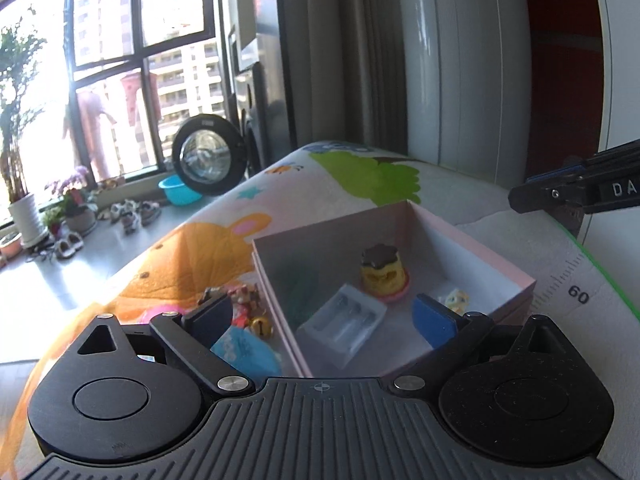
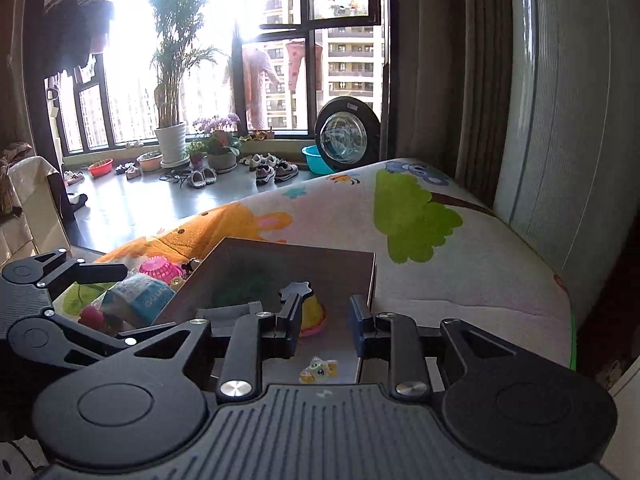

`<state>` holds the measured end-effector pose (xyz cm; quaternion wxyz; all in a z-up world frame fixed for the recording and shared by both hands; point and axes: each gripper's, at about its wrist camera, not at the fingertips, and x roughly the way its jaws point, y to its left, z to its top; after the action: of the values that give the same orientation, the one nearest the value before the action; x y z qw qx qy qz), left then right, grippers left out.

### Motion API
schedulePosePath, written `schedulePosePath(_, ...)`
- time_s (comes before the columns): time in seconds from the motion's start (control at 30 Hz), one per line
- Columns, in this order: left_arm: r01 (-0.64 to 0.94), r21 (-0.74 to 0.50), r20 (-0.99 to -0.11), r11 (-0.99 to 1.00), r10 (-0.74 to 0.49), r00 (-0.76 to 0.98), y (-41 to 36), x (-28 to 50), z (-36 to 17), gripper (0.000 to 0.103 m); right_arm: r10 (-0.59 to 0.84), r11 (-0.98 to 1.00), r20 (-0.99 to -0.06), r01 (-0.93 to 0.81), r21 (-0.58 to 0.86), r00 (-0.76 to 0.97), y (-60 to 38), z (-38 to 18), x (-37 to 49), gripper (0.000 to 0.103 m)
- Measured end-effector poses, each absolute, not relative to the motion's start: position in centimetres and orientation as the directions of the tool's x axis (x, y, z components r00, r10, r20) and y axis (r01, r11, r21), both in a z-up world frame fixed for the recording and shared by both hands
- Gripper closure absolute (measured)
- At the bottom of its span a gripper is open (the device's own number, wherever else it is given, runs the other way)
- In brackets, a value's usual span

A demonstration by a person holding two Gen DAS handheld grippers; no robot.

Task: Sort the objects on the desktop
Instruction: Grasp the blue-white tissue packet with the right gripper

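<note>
A pink open box (image 1: 472,236) sits on a cartoon-print mat. Inside it are a yellow pudding toy (image 1: 384,276) with a brown top, a clear plastic tray (image 1: 344,324) and a small yellow figure (image 1: 454,300). My left gripper (image 1: 320,320) hangs wide open over the box's near-left corner, holding nothing. My right gripper (image 2: 324,326) hovers above the box (image 2: 300,264) with a narrow gap between its pads and nothing in it. Below it lie the pudding toy (image 2: 314,312) and the yellow figure (image 2: 318,370). The right gripper (image 1: 580,192) also shows at the right edge of the left wrist view.
Left of the box lie a blue packet (image 1: 244,352), a gold bell (image 1: 262,326), a brown toy (image 1: 244,296) and a pink basket (image 2: 160,270). The mat (image 2: 460,280) stretches bare to the right and far side. Beyond its edge are floor, shoes, plants and a washing machine door (image 2: 346,140).
</note>
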<state>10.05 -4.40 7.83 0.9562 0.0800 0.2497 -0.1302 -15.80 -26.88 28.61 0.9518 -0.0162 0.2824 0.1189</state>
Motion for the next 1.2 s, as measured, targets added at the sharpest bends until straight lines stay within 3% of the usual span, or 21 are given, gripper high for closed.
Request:
schedulePosePath(0.17, 0.202, 0.082, -0.521, 0.976, -0.130, 0.844, 0.1, 5.4, 5.2, 0.002, 0.282, 0.956, -0.570, -0.276, 0.099, 0.771, -25.0, 29.0, -15.4, 0.054)
schedulePosePath(0.3, 0.048, 0.113, -0.570, 0.992, 0.025, 0.821, 4.2, 4.0, 2.8, 0.002, 0.368, 0.919, -0.603, -0.376, 0.119, 0.708, -20.0, 29.0, -14.6, 0.044)
schedulePosePath(0.37, -0.010, 0.101, -0.585, 0.995, 0.068, 0.808, 6.4, 3.5, 2.1, 0.002, 0.415, 0.887, -0.630, -0.445, 0.120, 0.656, -16.3, 28.8, -13.6, 0.028)
schedulePosePath(0.47, -0.055, 0.064, -0.589, 0.996, 0.082, 0.804, 8.5, 3.0, 1.5, 0.002, 0.433, 0.848, -0.674, -0.525, 0.078, 0.599, -10.4, 27.9, -11.4, 0.012)
schedulePosePath(0.63, -0.056, -0.030, -0.542, 0.998, 0.031, 0.840, 10.2, 1.4, 1.8, 0.001, 0.331, 0.791, -0.735, -0.598, -0.125, 0.592, -2.5, 24.5, -7.6, 0.009)
schedulePosePath(0.73, -0.030, -0.051, -0.512, 0.998, -0.001, 0.859, 10.0, 0.9, 1.9, 0.000, 0.284, 0.831, -0.793, -0.551, -0.078, 0.539, -0.9, 22.6, -3.9, 0.009)
schedulePosePath(0.8, -0.016, -0.068, -0.504, 0.998, -0.020, 0.863, 10.1, 0.9, 2.0, 0.000, 0.292, 0.859, -0.829, -0.511, 0.009, 0.477, -1.0, 21.7, -2.5, 0.012)
schedulePosePath(0.83, -0.009, -0.083, -0.504, 0.997, -0.034, 0.863, 10.3, 0.9, 2.0, 0.000, 0.310, 0.863, -0.841, -0.503, 0.053, 0.444, -1.1, 21.5, -2.5, 0.021)
schedulePosePath(1.0, -0.040, -0.168, -0.519, 0.985, -0.054, 0.853, 11.5, 1.2, 1.9, 0.000, 0.425, 0.797, -0.858, -0.569, 0.203, 0.289, -1.2, 21.8, -6.9, 0.037)
schedulePosePath(1.13, -0.055, -0.170, -0.524, 0.984, -0.043, 0.851, 11.4, 1.1, 1.9, 0.000, 0.496, 0.770, -0.818, -0.583, 0.259, 0.292, -3.0, 24.3, -10.0, 0.081)
schedulePosePath(1.2, -0.044, -0.146, -0.518, 0.988, -0.038, 0.855, 11.0, 0.8, 2.0, 0.000, 0.530, 0.763, -0.774, -0.593, 0.258, 0.346, -4.8, 26.3, -11.3, 0.082)
